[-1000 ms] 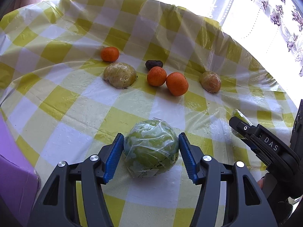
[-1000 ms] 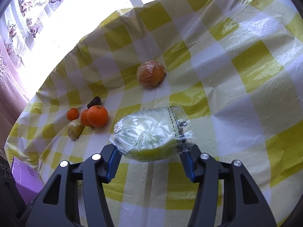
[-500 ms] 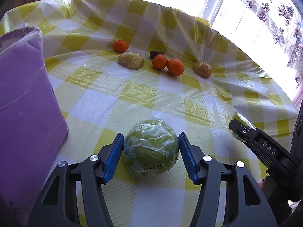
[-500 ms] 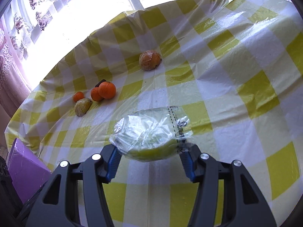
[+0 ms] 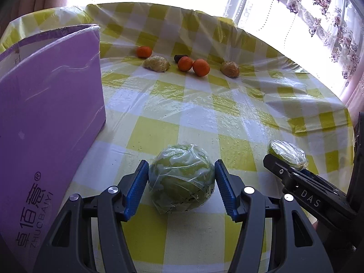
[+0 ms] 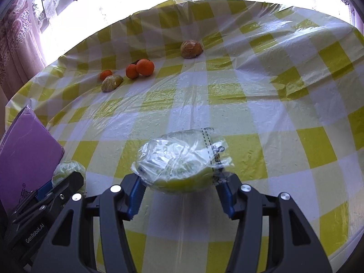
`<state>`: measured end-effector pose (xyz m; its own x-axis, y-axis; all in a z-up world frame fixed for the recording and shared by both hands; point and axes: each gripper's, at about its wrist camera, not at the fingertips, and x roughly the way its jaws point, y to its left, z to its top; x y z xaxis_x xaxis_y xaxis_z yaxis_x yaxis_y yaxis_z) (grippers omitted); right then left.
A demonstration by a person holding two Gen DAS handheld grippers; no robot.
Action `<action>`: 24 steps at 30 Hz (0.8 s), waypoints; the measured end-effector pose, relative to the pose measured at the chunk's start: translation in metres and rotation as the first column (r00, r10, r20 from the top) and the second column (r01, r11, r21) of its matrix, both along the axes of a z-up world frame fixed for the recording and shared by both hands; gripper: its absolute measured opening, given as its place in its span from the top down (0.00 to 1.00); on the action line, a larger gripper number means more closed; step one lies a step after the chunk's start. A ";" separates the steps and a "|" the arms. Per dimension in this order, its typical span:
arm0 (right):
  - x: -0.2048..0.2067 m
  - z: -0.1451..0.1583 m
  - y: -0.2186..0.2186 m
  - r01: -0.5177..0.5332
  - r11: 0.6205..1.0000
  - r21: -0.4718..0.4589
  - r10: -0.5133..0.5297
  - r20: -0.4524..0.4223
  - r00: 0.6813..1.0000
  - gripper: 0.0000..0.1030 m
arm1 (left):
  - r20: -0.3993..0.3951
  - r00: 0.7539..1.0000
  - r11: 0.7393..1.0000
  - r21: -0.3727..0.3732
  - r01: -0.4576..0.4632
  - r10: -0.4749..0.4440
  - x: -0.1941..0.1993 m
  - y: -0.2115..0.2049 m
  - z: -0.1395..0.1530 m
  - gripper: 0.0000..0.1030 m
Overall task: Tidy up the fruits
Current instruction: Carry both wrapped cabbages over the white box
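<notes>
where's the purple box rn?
Purple box stands at the table's left edge in the left wrist view, just left of the left gripper holding the wrapped green fruit.

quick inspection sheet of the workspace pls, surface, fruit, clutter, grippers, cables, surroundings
surface: yellow-and-white checked tablecloth under clear plastic.
job's things: three oranges far side, with a dark fruit and two wrapped fruits; purple box at left.
clutter: nothing seen.
grippers: left gripper shut on a wrapped green round fruit; right gripper shut on a bagged yellow-green fruit.
cables: nothing seen.
surroundings: bright window with floral lace curtains.
</notes>
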<state>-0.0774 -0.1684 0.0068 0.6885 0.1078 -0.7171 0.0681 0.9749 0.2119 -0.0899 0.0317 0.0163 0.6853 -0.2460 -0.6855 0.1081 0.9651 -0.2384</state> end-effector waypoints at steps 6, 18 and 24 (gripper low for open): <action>-0.013 0.000 0.008 -0.024 1.000 -0.019 0.024 -0.003 1.000 0.46 | 0.011 1.000 1.000 0.008 0.003 -0.003 -0.012 0.002 0.001 0.45; -0.029 0.010 0.015 -0.054 0.998 0.014 0.054 0.026 0.998 0.46 | 0.166 0.986 0.995 0.103 -0.004 -0.013 -0.055 -0.002 0.043 0.45; -0.036 0.035 0.032 -0.107 0.994 0.019 0.106 0.072 0.992 0.46 | 0.257 0.966 0.989 0.133 -0.065 0.030 -0.074 0.014 0.090 0.45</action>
